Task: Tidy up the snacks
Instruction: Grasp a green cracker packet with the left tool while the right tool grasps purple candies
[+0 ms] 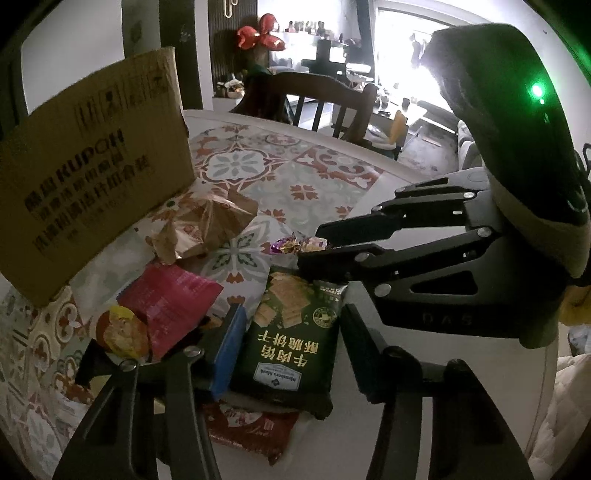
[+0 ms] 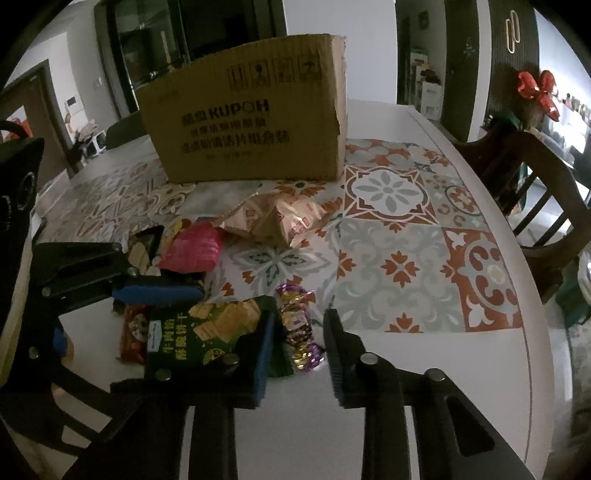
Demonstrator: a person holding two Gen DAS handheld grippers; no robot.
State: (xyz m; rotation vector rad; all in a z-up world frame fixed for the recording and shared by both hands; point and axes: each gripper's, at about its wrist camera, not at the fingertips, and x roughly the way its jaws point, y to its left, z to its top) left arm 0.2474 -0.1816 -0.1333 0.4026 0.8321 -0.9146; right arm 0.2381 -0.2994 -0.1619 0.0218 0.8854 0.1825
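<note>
A pile of snacks lies on the patterned table before a cardboard box (image 2: 251,122), which also shows in the left wrist view (image 1: 92,166). My left gripper (image 1: 291,328) is open, its fingers either side of a dark green cracker pack (image 1: 291,332). A pink pack (image 1: 170,310) and a red pack (image 1: 251,428) lie beside it. My right gripper (image 2: 299,339) is open around shiny wrapped candies (image 2: 297,328), which also show in the left wrist view (image 1: 295,243). A crumpled gold bag (image 2: 273,218) lies near the box. The green pack (image 2: 207,328) also shows in the right wrist view.
The white round table (image 2: 461,369) carries a tiled-pattern mat (image 2: 399,236). A dark wooden chair (image 2: 532,192) stands at the far right edge, also seen in the left wrist view (image 1: 317,99). A red foil decoration (image 1: 262,35) stands behind.
</note>
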